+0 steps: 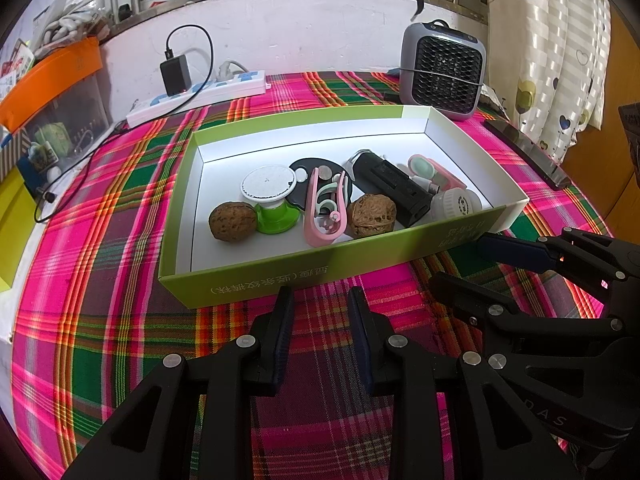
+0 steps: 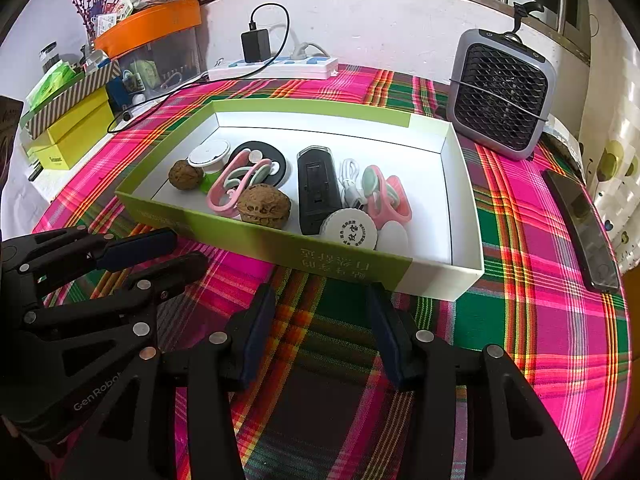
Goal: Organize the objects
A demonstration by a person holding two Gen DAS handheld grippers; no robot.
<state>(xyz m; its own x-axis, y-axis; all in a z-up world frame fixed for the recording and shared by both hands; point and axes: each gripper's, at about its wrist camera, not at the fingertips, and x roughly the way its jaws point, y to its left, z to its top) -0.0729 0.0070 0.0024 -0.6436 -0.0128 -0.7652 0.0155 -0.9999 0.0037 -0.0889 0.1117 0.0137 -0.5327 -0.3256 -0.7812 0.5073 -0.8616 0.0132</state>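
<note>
A: Both grippers hover over the plaid cloth [image 1: 100,320] just in front of the green box [image 1: 280,276]. The left gripper [image 1: 320,300] stands at a narrow gap with nothing between its fingers; the right gripper [image 2: 320,296] stands moderately open, also empty.

B: And the objects?

A: All visible ones lie inside the box: two walnuts [image 1: 233,221], a pink clip [image 1: 324,216], a black device [image 1: 394,188], a white cap [image 2: 349,227] by the near wall, and other small items.

B: Judgement: the sorting looks largely done. Any next pick should come from above, clearing the near wall, taking one item at a time so neighbours, especially the round walnuts, don't roll.
</note>
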